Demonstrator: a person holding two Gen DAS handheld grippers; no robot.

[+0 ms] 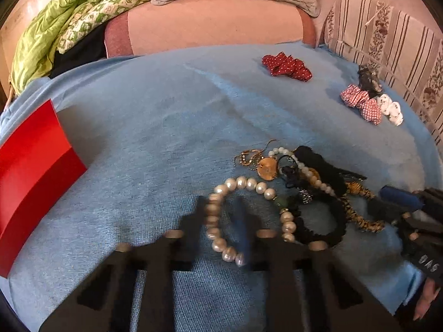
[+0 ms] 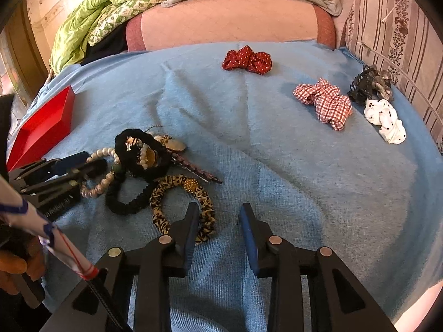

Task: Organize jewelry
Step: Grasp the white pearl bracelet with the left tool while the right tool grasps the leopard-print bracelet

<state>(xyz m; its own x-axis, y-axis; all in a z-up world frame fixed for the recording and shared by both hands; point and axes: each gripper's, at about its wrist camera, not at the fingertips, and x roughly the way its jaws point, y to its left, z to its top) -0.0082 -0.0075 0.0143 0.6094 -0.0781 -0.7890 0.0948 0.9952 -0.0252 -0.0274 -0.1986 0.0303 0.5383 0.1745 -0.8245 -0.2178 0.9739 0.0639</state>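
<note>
At the far left of the bed sits the red box (image 1: 36, 166), open side up, well apart from everything else on the blue blanket (image 2: 277, 166). It is the likely home for the jewelry.

Right of it, the left tool (image 1: 221, 207) reaches into the pearl bracelet (image 1: 249, 184), one finger outside the loop and one inside. The left wrist view is blurred here, but in the right wrist view the fingers look pinched on the loop's left strand, so I judge this tool to be gripping the bracelet. The loop's long axis runs near to far, and its far right end touches the tangle of chains, beads and a black scrunchie (image 2: 124, 207).

The box lies left of and farther than the held strand, and the left hand is the nearer one. The carry should therefore go leftward and away, lifting first so the pile does not drag along.

Farther right, the right tool (image 2: 220, 210) stands open and empty, with the leopard scrunchie (image 2: 157, 202) just beside its left finger. The checked scrunchie (image 2: 324, 102) lies far right.
</note>
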